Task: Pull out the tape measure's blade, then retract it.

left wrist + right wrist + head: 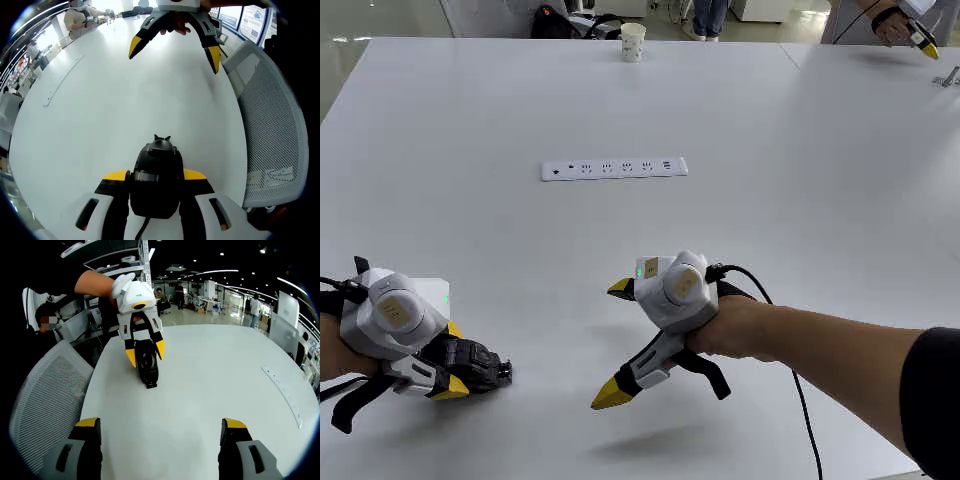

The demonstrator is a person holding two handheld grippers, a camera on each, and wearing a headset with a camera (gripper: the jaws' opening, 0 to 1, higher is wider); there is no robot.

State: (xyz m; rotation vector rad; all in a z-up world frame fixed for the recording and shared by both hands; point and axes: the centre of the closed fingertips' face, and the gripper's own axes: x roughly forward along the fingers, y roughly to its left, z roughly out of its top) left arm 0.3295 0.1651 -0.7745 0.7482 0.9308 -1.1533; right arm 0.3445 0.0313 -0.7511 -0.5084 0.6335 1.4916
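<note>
**Blade Extraction: Start Position**

**Holding gripper.** The left gripper (455,362) is clamped on the black tape measure (157,175), one jaw against each flat side of the case. The case sits low over the table (720,120), close to the near edge and toward the left corner. It appears to touch the surface at its front end.

**Free gripper.** The right gripper (615,342) is spread wide and carries nothing. It hovers above the table near the middle of the near edge, apart from the case, with its jaws aimed back at it.

**Governing relation.** The case's long axis runs forward along the left jaws, roughly parallel to the near edge. The blade hook (161,137) projects from the front end, pointing straight at the right gripper. No blade is drawn out yet.

**Assessment.** The right gripper is the only free one, and it lies on the line the blade would leave the case. It probably has to close the gap and pinch the hook, then pull away along that axis — an off-line pull could twist the case in the left jaws.
</note>
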